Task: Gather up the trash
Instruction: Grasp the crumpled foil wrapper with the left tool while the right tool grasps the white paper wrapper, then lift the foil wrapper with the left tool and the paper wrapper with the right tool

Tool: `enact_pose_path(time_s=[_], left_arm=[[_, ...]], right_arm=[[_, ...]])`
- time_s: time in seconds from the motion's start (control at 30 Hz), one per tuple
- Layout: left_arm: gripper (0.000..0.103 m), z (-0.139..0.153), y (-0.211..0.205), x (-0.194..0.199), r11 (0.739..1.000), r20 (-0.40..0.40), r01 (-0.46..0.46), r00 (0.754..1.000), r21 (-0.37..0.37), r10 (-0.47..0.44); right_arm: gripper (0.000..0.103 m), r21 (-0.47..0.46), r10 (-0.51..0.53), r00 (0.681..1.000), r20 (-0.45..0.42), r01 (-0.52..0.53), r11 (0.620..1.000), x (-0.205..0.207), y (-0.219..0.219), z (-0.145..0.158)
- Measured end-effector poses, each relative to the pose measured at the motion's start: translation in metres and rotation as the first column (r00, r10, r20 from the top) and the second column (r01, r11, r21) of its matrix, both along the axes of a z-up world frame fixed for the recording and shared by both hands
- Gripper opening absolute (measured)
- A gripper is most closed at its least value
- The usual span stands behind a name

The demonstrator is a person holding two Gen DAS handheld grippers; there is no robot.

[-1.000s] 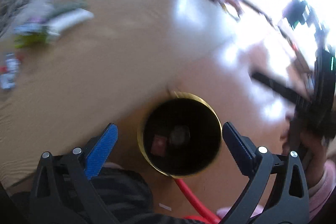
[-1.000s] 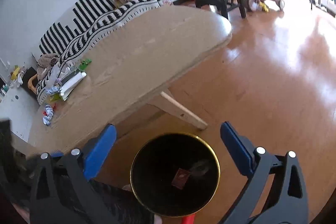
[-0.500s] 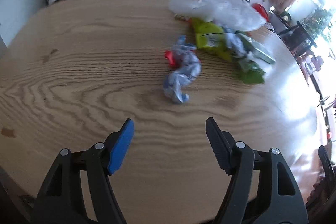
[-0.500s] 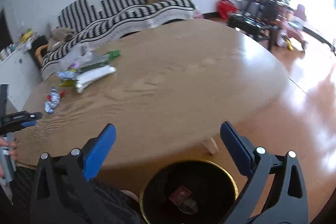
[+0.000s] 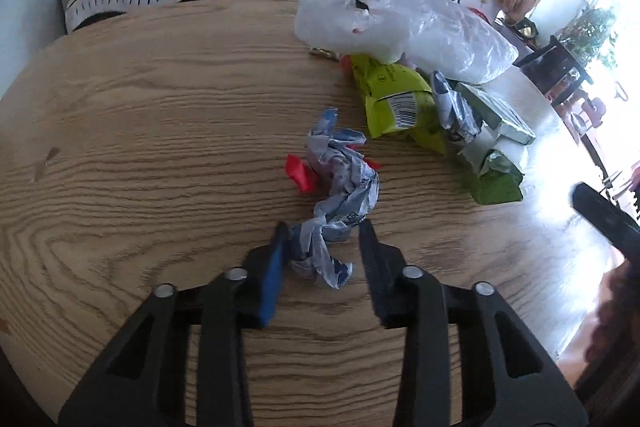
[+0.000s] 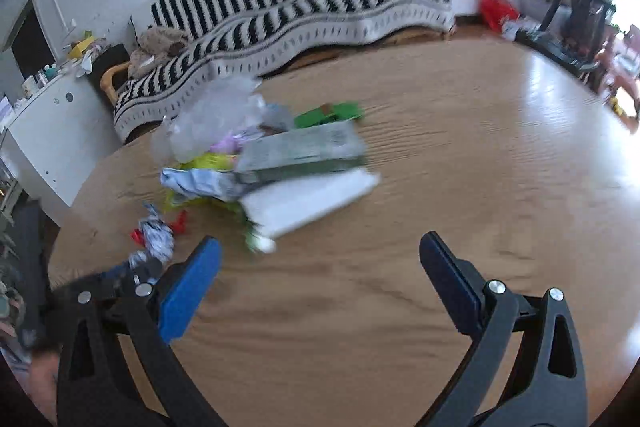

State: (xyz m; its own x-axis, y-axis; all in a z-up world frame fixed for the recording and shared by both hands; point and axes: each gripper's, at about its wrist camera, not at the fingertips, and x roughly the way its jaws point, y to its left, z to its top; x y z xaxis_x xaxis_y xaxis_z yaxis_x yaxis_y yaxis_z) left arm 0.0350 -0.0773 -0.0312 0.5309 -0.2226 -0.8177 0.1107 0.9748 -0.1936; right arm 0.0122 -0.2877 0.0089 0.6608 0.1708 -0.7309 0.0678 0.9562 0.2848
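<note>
Crumpled blue-white wrapper (image 5: pixel 340 203) lying on wooden table (image 5: pixel 140 147), its near end sitting between left gripper (image 5: pixel 323 233) jaws, which are closing narrow around it; trash pile (image 5: pixel 432 91) lying beyond; right gripper (image 6: pixel 320 251) hanging wide, holding nothing, over the table

A home living room: striped sofa (image 6: pixel 304 7) behind a wooden table (image 6: pixel 440 155)
</note>
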Motion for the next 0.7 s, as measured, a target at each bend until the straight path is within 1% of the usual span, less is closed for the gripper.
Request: enact_pose_path(time_s=[0.03, 0.1, 0.13, 0.17, 0.2, 0.23, 0.27, 0.3, 0.33, 0.37, 0.4, 0.43, 0.53, 0.6, 0.7], left_arm=[[0.035, 0.0, 0.001, 0.001, 1.0, -0.005, 0.002, 1.0, -0.014, -0.002], [0.03, -0.001, 0.002, 0.001, 1.0, -0.007, 0.013, 1.0, -0.021, -0.013], [0.024, -0.002, 0.002, 0.003, 1.0, -0.008, 0.024, 1.0, -0.018, -0.024], [0.024, -0.003, 0.003, 0.003, 0.999, -0.006, 0.031, 0.999, -0.026, -0.031], [0.023, -0.003, 0.004, 0.005, 0.998, -0.008, 0.041, 0.999, -0.044, -0.042], [0.023, -0.003, 0.005, 0.004, 0.997, -0.011, 0.047, 0.999, -0.062, -0.048], [0.023, 0.0, 0.006, 0.002, 0.994, -0.008, 0.055, 0.998, -0.09, -0.056], [0.023, 0.004, 0.006, -0.001, 0.993, 0.004, 0.067, 0.998, -0.1, -0.067], [0.023, 0.007, 0.005, -0.003, 0.993, 0.012, 0.072, 0.997, -0.093, -0.071], [0.022, 0.011, 0.004, -0.006, 0.994, 0.027, 0.077, 0.997, -0.073, -0.075], [0.022, 0.012, 0.003, -0.008, 0.995, 0.03, 0.079, 0.997, -0.068, -0.078], [0.022, 0.013, 0.003, -0.01, 0.994, 0.026, 0.08, 0.997, -0.078, -0.078], [0.022, 0.016, 0.005, -0.016, 0.993, 0.026, 0.076, 0.997, -0.091, -0.074], [0.022, 0.018, 0.005, -0.02, 0.993, 0.034, 0.072, 0.997, -0.092, -0.069], [0.023, 0.022, 0.005, -0.026, 0.994, 0.039, 0.065, 0.997, -0.091, -0.061]], right_arm=[[0.096, 0.013, -0.003, 1.0, -0.022, 0.003, 1.0, 0.009, 0.006, -0.004], [0.09, 0.021, -0.03, 0.998, -0.047, 0.031, 0.999, 0.02, 0.012, -0.011], [0.072, 0.032, -0.046, 0.996, -0.071, 0.049, 0.998, 0.026, 0.014, -0.017], [0.051, 0.044, -0.052, 0.994, -0.091, 0.056, 0.997, 0.029, 0.015, -0.022], [0.042, 0.067, -0.055, 0.993, -0.105, 0.062, 0.996, 0.03, 0.015, -0.027], [0.032, 0.094, -0.06, 0.991, -0.122, 0.071, 0.993, 0.029, 0.013, -0.032], [0.029, 0.124, -0.058, 0.991, -0.121, 0.073, 0.99, 0.027, 0.012, -0.033], [0.027, 0.13, -0.057, 0.992, -0.116, 0.072, 0.989, 0.025, 0.012, -0.033], [0.023, 0.132, -0.058, 0.993, -0.098, 0.071, 0.989, 0.021, 0.011, -0.03], [0.021, 0.132, -0.058, 0.995, -0.084, 0.069, 0.989, 0.017, 0.01, -0.028], [0.02, 0.136, -0.056, 0.996, -0.068, 0.065, 0.989, 0.013, 0.009, -0.025], [0.02, 0.141, -0.055, 0.997, -0.051, 0.062, 0.988, 0.007, 0.009, -0.022], [0.019, 0.122, -0.068, 0.998, -0.007, 0.068, 0.99, -0.007, 0.009, -0.014], [0.019, 0.097, -0.092, 0.995, 0.034, 0.088, 0.991, -0.018, 0.006, -0.006], [0.018, 0.051, -0.119, 0.981, 0.154, 0.113, 0.992, -0.038, 0.005, 0.015]])
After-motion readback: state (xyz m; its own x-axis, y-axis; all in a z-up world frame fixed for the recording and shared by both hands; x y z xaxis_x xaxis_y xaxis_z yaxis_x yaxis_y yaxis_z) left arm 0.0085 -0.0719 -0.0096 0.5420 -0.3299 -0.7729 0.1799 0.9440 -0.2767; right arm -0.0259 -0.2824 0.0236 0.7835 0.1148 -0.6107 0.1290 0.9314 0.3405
